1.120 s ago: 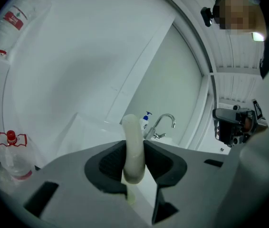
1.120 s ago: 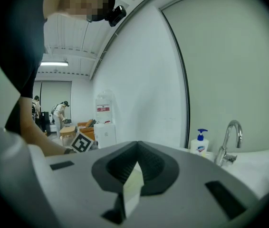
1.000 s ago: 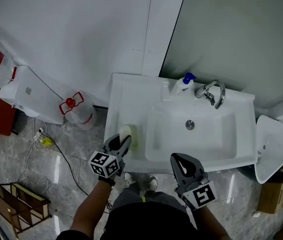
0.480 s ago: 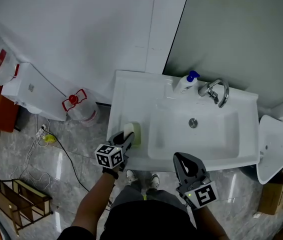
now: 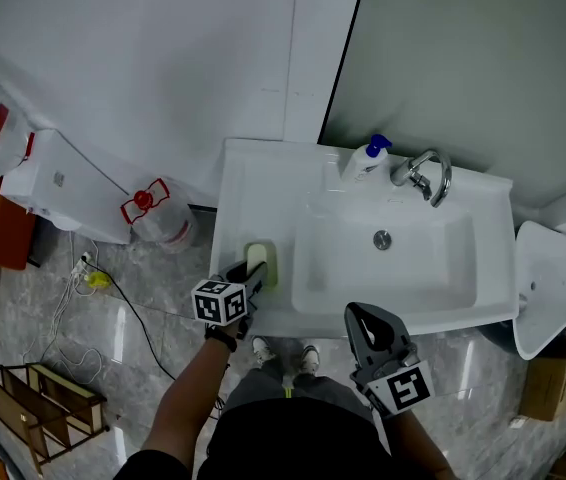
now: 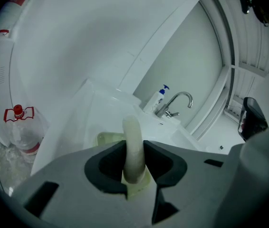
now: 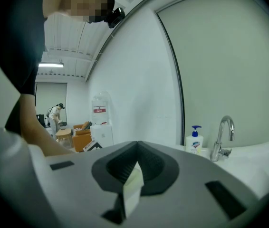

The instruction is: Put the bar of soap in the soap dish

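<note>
Bar of soap [image 6: 132, 129]: pale and standing on its narrow edge, we see it clamped in the left gripper [image 6: 134, 148], right over the soap dish [image 6: 107, 137]; we cannot tell whether its lower end touches the dish.
Soap dish: pale green, on the washbasin's [image 5: 253, 183] left ledge, near the front edge.
Left gripper: jaws partway closed, pressing both flat faces of the soap, tilted down at the ledge.
Right gripper [image 7: 137, 151]: we see its jaws together with nothing between them, held off the basin's front edge, well apart from the dish.
Back rim: a pump bottle [image 5: 365, 165] just left of the tap [image 5: 425, 178].
Floor: a clear jug [image 5: 151, 218] with a red cap, left of the basin.
</note>
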A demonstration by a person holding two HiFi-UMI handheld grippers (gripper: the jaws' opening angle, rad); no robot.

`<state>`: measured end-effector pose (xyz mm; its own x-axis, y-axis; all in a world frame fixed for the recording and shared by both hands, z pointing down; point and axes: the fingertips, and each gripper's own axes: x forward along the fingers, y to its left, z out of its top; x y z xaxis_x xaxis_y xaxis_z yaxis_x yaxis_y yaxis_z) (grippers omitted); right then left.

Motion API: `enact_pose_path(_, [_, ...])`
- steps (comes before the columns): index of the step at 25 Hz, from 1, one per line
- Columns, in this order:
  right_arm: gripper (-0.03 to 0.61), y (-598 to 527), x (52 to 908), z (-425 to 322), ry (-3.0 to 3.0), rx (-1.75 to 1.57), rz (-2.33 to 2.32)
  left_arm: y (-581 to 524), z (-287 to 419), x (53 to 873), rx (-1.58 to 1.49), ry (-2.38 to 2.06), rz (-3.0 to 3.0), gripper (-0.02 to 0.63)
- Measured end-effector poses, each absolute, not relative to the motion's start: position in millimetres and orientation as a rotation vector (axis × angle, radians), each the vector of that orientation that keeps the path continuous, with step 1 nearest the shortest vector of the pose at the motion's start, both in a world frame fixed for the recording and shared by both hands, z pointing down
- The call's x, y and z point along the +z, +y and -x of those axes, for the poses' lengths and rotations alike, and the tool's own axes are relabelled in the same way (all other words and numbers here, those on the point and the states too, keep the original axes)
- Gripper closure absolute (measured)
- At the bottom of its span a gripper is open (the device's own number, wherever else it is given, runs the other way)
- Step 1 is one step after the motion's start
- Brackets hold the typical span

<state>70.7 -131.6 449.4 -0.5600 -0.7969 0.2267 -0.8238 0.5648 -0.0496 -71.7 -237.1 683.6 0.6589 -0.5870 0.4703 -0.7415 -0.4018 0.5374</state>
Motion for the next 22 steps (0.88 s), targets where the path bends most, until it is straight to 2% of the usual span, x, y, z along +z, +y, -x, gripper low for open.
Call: enact_pose_path(22, [0.566,-115.9,450.7,-89.6,-2.567,0.238,-1.472,-240.2,60.0,714.6,0.511,-0.994,-2.018,0.495])
